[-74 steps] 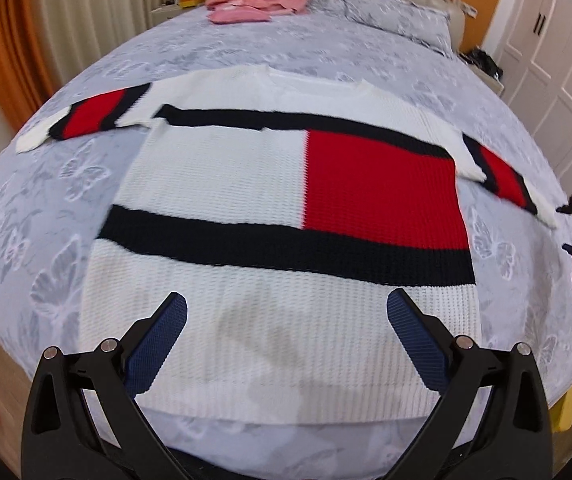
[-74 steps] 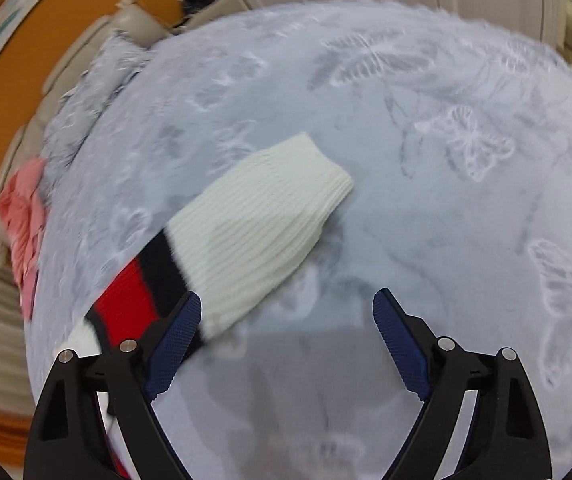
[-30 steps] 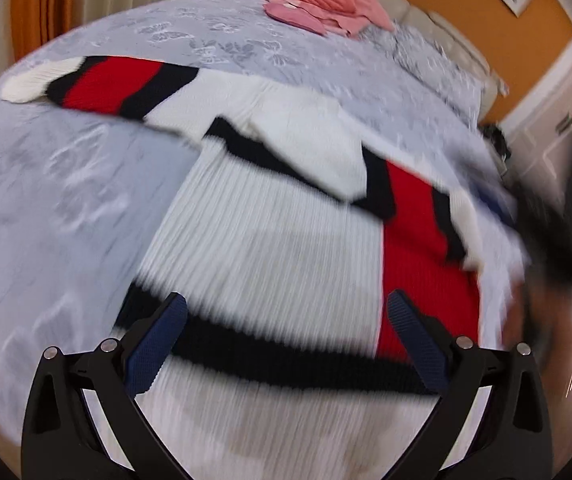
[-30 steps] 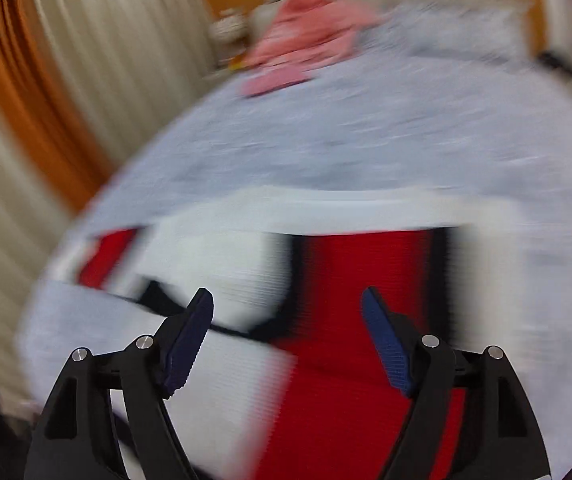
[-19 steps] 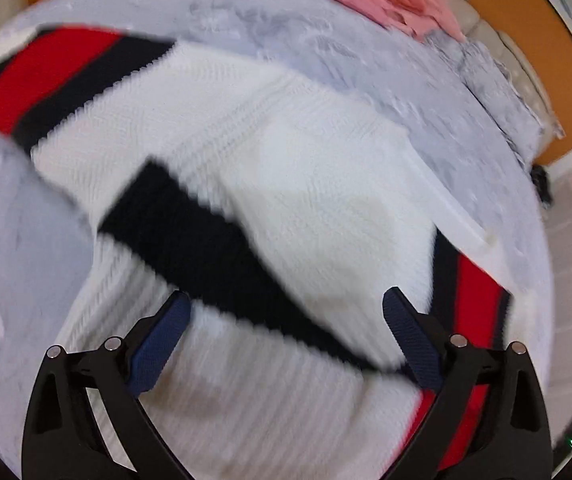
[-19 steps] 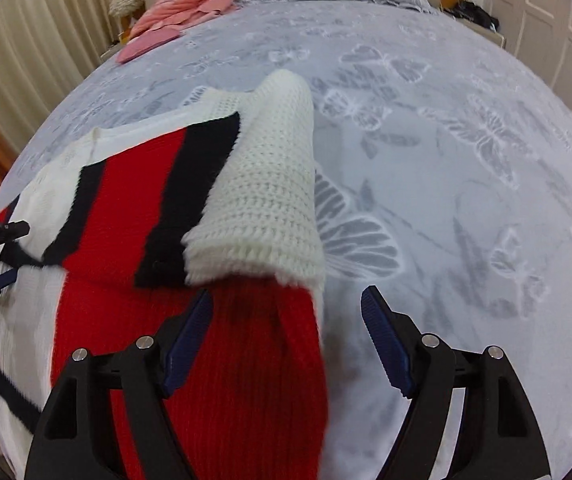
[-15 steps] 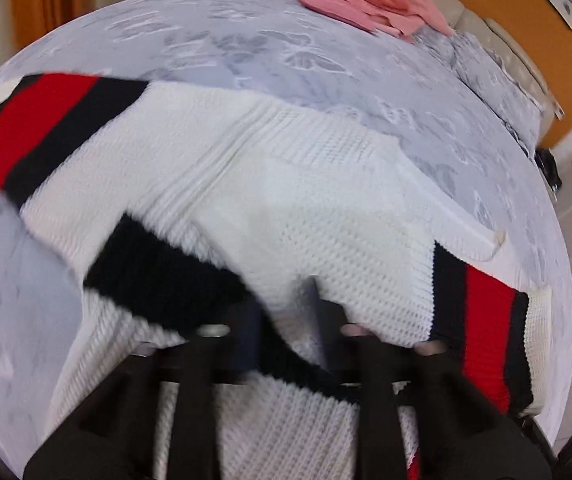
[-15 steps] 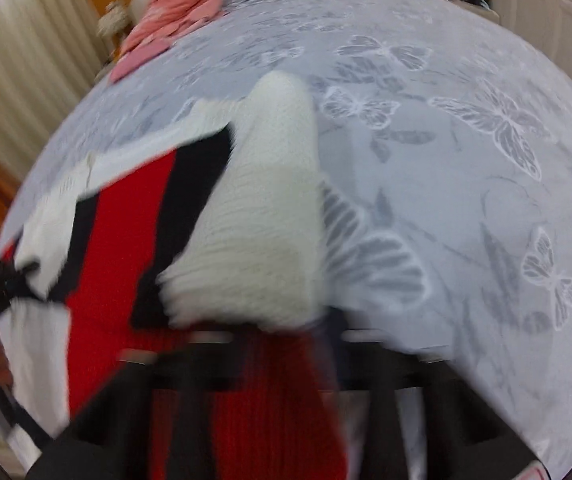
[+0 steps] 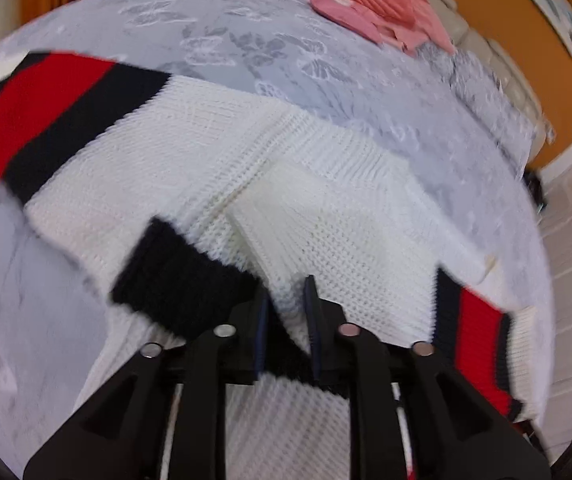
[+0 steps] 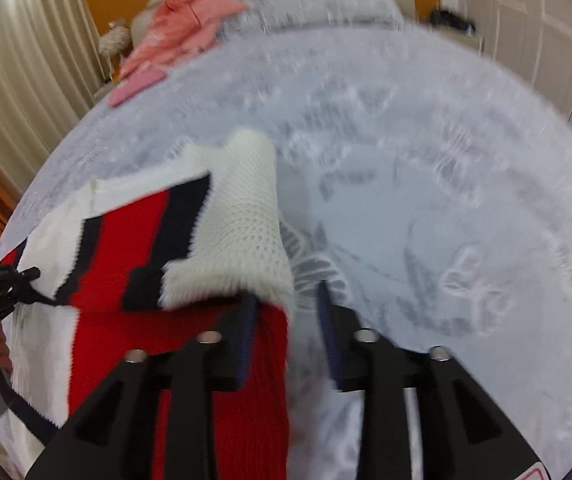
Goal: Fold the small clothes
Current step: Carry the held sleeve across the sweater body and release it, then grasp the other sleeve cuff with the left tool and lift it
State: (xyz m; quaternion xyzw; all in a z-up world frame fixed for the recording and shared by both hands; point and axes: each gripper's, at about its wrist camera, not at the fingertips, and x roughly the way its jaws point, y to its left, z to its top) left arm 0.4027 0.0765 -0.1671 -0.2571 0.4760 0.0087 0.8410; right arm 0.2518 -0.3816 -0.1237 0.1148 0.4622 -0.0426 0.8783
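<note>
Both the left gripper (image 9: 286, 308) and right gripper (image 10: 286, 320) have jaws pinching the knit sweater (image 9: 325, 216), low in frame; thick, soft and floppy, it is best held at edges.

Sweater (image 9: 325, 208) on bed (image 9: 246, 40); clothes (image 9: 377, 4) behind

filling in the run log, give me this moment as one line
step: fold sleeves in | left gripper: shut on sweater | right gripper: shut on sweater edge | right sleeve: folded over body | bed: under sweater
</note>
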